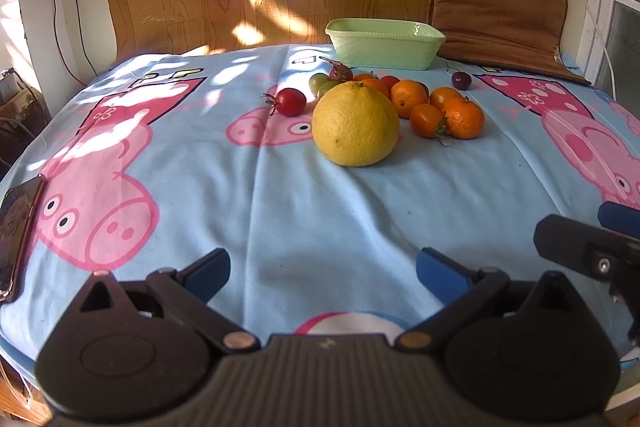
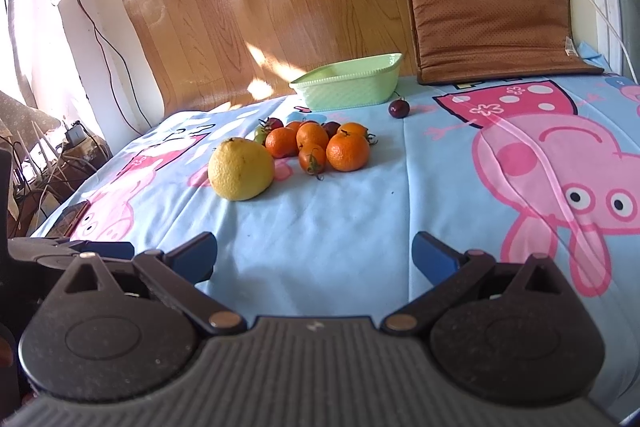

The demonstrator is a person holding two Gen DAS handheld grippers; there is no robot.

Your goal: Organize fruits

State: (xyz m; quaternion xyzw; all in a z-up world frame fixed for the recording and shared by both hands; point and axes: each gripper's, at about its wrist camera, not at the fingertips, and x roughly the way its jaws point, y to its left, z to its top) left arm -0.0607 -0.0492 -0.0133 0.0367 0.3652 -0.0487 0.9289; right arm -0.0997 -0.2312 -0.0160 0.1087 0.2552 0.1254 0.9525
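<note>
On the cartoon sheet point(image 1: 280, 195), a red tomato point(image 1: 291, 101), big yellow citrus point(image 1: 355, 123) and oranges point(image 1: 463, 117) sit before the green basket point(image 1: 384, 45), nothing showing inside. Left gripper point(image 1: 323, 269) and right gripper point(image 2: 315, 254) are spread, holding nothing. Only the left view catches the tomato.

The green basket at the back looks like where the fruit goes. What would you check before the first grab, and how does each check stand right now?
1. Green basket upright with its mouth open: ok. Whether it holds anything: cannot tell, the inside is hidden.
2. Left hand-held gripper open and holding nothing: ok.
3. Right hand-held gripper open and holding nothing: ok.
4. Large yellow citrus free to grasp on the near side of the pile: ok.
5. Mandarins apart from one another: not ok, they are bunched tight with the small tomatoes.
6. Lone cherry lying clear beside the basket: ok.
</note>
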